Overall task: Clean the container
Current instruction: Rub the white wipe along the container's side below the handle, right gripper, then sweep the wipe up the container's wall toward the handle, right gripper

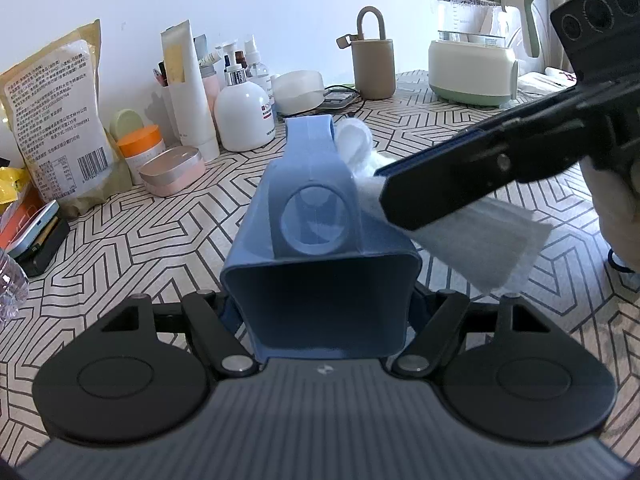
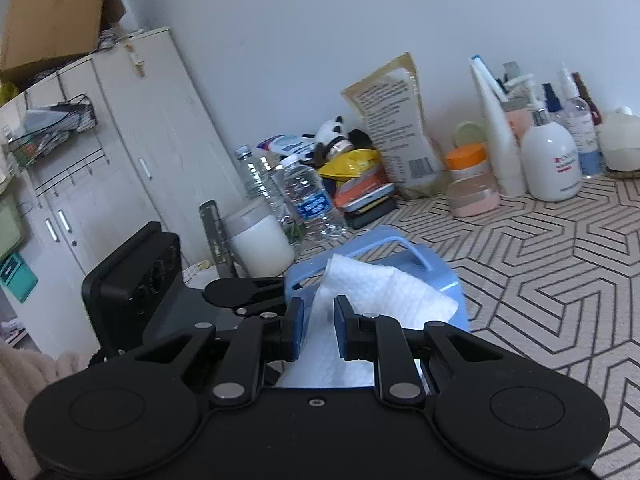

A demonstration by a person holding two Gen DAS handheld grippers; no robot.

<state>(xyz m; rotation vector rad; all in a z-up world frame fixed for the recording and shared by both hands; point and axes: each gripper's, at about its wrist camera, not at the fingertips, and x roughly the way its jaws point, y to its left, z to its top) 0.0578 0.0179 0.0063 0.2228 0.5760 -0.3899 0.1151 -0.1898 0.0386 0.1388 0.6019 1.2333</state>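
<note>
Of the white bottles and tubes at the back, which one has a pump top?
The squat round white bottle with a red label and silver pump collar. The tall white tube beside it stands on a flat cap, with no pump.

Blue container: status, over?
Left claw shut on blue container. Right claw shut on white wipe, pressed against its side. Nothing blocking.

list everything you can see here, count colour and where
container: 1, blue, held in left gripper above table
wipe: 1, white, against container
kettle: 1, glass with cream-green base, back right
toiletry bottles: several, mostly white, by wall
pouch: 1, tan, left by wall
water bottles: 2, clear, near cabinet
cabinet: 1, white, left
table: 1, geometric-patterned
left gripper: black, gripping container
right gripper: black, pinching wipe
</note>
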